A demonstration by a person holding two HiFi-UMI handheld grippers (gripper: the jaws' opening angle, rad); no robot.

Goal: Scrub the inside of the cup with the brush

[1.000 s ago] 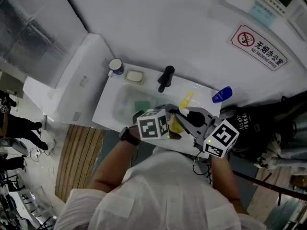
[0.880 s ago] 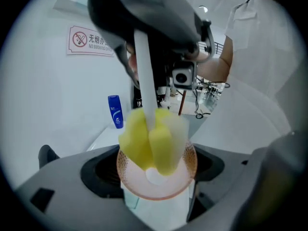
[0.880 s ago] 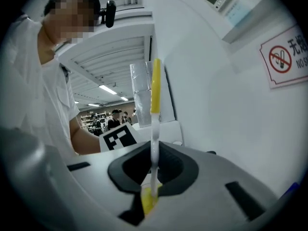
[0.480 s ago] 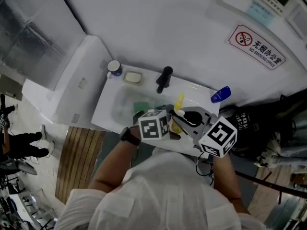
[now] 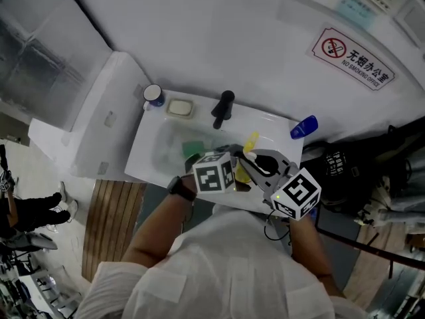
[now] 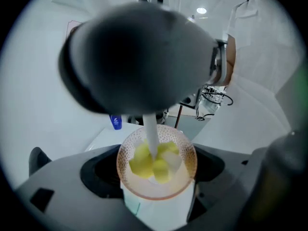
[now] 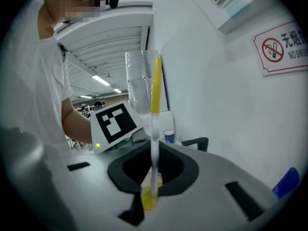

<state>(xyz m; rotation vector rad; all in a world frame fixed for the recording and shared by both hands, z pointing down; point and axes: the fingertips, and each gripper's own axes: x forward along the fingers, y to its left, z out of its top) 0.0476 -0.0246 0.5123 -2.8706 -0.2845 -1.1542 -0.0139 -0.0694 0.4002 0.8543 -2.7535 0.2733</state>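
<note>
Cup (image 6: 188,154), clear dimpled plastic, clamped in left gripper (image 6: 156,201); right gripper (image 7: 153,198) at 3 o'clock pinches brush (image 7: 155,88), yellow foam head inside.

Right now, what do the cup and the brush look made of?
Cup: likely translucent pinkish plastic, dimpled wall; light shows through. Brush: glossy whitish plastic handle with a yellow end; yellow head looks like soft sponge, lumpy and matte.

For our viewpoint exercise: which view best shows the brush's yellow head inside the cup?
Left gripper view: it looks straight into the cup at the brush head. Right gripper view shows mainly the handle; head view only yellow glimpses.
</note>
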